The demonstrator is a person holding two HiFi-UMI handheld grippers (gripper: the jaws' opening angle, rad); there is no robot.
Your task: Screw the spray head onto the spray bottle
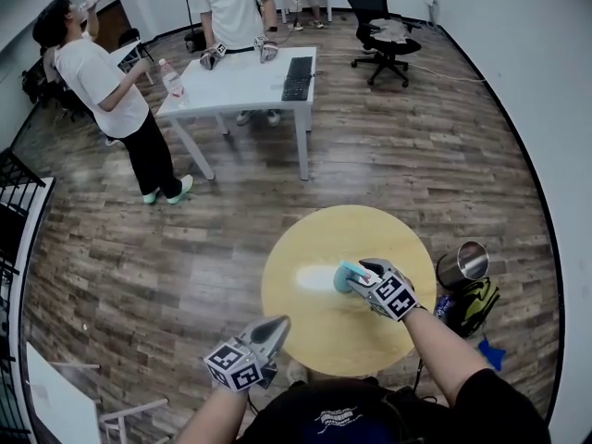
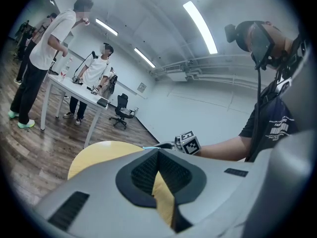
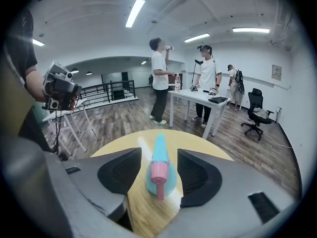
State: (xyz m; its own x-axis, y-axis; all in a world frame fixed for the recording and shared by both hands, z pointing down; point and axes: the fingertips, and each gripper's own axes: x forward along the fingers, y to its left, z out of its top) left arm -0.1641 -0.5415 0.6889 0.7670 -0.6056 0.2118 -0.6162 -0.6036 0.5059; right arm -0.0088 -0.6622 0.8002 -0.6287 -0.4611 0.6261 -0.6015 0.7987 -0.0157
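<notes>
Spray head [image 3: 159,158] lies on the table [image 3: 198,144] between the spread, non-contacting jaws of the right gripper [image 3: 158,175]: this fits pickup or set-down. Left gripper [image 2: 157,155] is clenched and empty. No bottle is identifiable.

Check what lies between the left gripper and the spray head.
Nothing: only bare yellow table separates left gripper from spray head, per the head view.

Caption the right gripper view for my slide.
Open right gripper straddles turquoise plastic spray head with pink nozzle on round yellow wooden table.

An open office: a white bench [image 1: 242,89] with a keyboard [image 1: 298,77], a swivel chair [image 1: 381,17], strip lights [image 3: 134,12] overhead.
</notes>
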